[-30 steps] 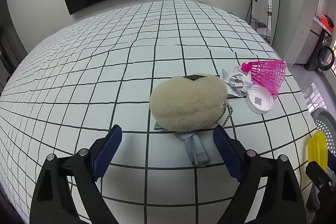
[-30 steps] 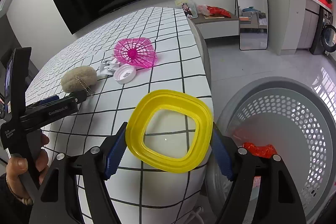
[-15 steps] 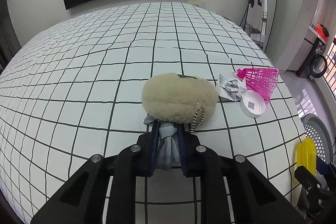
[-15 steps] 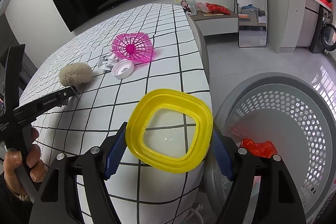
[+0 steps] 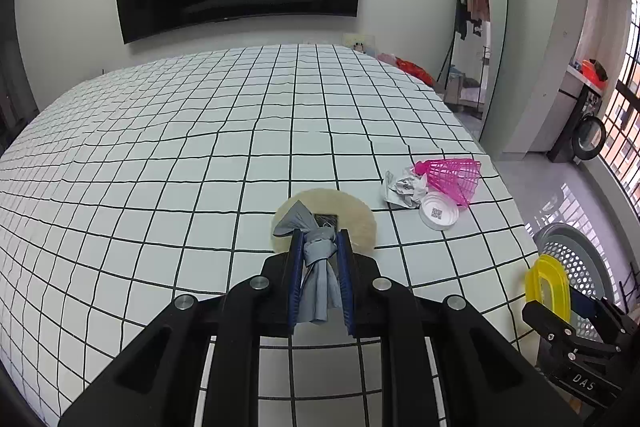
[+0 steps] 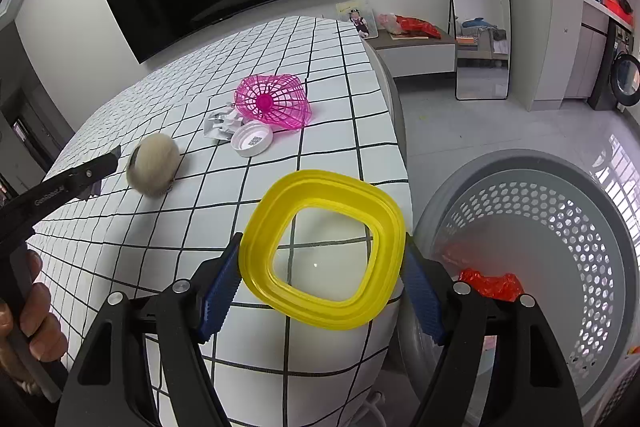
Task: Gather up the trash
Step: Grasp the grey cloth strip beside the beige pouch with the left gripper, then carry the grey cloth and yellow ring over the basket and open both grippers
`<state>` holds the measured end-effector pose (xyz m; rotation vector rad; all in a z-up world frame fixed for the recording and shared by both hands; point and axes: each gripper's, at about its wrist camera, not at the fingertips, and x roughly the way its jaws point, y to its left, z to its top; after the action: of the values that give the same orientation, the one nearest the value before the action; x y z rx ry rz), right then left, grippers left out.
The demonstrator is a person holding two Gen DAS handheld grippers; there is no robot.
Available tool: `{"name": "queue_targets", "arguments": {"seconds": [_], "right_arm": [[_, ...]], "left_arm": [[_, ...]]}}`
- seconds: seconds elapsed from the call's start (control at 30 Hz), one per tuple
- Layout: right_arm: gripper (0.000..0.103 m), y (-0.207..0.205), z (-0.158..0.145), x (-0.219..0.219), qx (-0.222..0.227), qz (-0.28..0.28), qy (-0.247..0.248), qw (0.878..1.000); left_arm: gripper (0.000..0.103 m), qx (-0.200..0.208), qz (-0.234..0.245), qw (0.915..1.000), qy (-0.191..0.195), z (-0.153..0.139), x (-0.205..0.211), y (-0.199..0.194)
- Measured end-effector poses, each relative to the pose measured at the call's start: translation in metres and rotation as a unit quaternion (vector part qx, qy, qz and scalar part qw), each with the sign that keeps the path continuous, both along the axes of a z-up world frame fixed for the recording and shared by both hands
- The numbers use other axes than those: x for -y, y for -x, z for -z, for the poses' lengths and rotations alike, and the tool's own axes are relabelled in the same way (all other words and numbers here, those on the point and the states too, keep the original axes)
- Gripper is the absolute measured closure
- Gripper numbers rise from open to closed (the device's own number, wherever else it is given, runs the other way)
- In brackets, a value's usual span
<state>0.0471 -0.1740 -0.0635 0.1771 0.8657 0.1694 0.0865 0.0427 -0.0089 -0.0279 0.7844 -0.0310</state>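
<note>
My left gripper is shut on the knotted grey ribbon of a fluffy cream pouch. The pouch hangs tilted from the fingers, just above the checked tablecloth. My right gripper is shut on a yellow square ring, held over the table's edge beside a grey perforated basket. Red crumpled trash lies in the basket. On the cloth lie a pink mesh cup, a white lid and crumpled paper.
A dark television hangs on the wall behind the table. A mirror leans at the right wall. A low bench with red items stands past the table's far corner. A hand holds the left gripper.
The left gripper's jaws closed on the grey ribbon, then rose and drew back, tipping the pouch up off the cloth. The right gripper with the yellow ring stayed put.
</note>
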Motion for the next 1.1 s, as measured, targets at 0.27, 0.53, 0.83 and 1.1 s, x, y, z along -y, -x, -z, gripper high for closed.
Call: {"name": "queue_targets", "arguments": {"seconds": [0.27, 0.53, 0.83, 1.1], "right_arm": [[0.031, 0.012, -0.004, 0.002, 0.007, 0.006, 0.001, 1.0], [0.031, 0.032, -0.007, 0.025, 0.009, 0.033, 0.004, 0.999], [0.031, 0.057, -0.005, 0.079, 0.009, 0.096, 0.001, 0.995], [0.031, 0.075, 0.002, 0.121, 0.006, 0.136, -0.007, 0.991]], "left_arm": [[0.086, 0.013, 0.029, 0.9995, 0.0, -0.005, 0.018, 0.014], [0.086, 0.013, 0.088, 0.996, 0.006, -0.002, 0.064, 0.022], [0.086, -0.001, 0.172, 0.9852, 0.003, 0.008, 0.137, 0.031], [0.086, -0.012, 0.231, 0.9729, -0.009, 0.016, 0.196, 0.044]]}}
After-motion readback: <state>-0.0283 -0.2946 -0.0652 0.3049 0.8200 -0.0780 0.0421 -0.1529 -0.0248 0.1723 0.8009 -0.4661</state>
